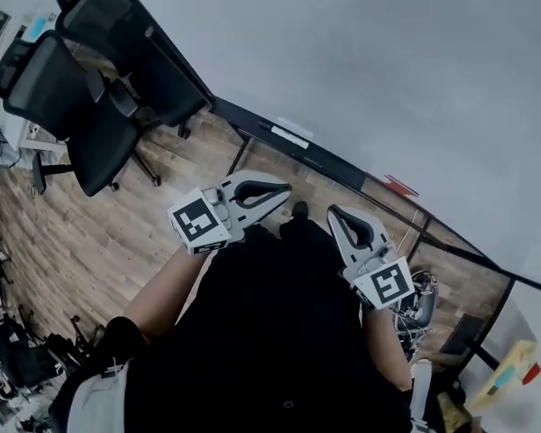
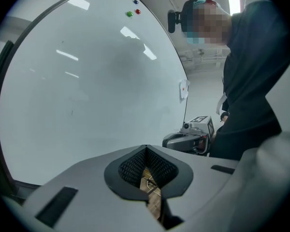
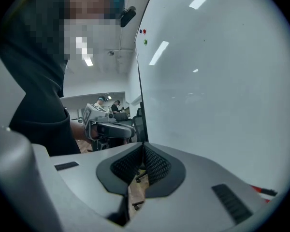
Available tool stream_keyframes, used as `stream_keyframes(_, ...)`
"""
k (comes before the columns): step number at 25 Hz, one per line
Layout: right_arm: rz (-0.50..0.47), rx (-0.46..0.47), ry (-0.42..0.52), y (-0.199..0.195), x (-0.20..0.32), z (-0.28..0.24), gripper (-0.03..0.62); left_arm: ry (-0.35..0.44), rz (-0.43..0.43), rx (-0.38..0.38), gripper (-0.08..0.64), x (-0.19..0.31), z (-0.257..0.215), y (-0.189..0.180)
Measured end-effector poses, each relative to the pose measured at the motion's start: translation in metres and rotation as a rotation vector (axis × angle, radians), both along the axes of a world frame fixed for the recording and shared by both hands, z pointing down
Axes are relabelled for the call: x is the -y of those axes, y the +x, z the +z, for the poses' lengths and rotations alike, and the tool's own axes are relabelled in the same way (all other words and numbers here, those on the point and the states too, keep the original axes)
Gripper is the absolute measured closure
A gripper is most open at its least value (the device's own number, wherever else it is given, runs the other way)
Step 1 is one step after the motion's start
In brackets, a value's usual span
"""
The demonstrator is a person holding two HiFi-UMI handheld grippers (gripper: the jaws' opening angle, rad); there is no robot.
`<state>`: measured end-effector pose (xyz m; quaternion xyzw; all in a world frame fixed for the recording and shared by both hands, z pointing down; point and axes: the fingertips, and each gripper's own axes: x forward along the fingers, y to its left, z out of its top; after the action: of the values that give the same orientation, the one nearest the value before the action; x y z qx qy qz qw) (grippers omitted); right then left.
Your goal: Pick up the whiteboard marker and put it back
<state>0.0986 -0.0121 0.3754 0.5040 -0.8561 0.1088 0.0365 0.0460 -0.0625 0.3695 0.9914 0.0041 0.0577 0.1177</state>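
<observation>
Both tools are empty: the left gripper [image 1: 282, 189] and the right gripper [image 1: 335, 215] each have their jaws pressed together with nothing between the pads, and both are held level in front of the person's body, pointing at the whiteboard [image 1: 361, 52]. The likeliest candidate for the whiteboard marker [image 1: 398, 186] is a small red thing on the ledge [image 1: 329, 159] along the board's lower edge, toward the right end; it is too small to be sure of. It seems to lie lengthwise along the ledge, parallel to the board's bottom edge, so across the line the jaws point along. It sits ahead and to the right of the right gripper, apart from it, and the left gripper is farther off, so the right one looks better placed to reach it once its jaws open. A white piece [image 1: 288, 136] lies on the ledge further left; what it is cannot be told
</observation>
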Motion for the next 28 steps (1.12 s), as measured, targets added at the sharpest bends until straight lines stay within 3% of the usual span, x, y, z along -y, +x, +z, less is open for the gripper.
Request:
stream_keyframes(6,-0.161,0.008,0.013,0.000,0.012,0.003,0.572,0.059,-0.101,0.057,0.549,0.011,0.009,0.011)
stream_keyframes(11,-0.240,0.018,0.019,-0.003,0.018,0.014,0.572,0.122,-0.174,0.083,0.549,0.019,0.018,0.013)
stream_keyframes(18,-0.322,0.033,-0.002,-0.016,0.023,0.019,0.572,0.243,-0.222,0.223,0.548,0.038,0.034,0.005)
stream_keyframes(21,-0.328,0.022,-0.010,-0.012,0.031,0.024,0.572,0.341,-0.205,0.315,0.548,0.052,0.047,0.007)
stream_keyframes(28,-0.297,0.031,0.004,-0.005,0.047,0.024,0.572,0.576,-0.060,0.528,0.536,0.068,0.081,0.026)
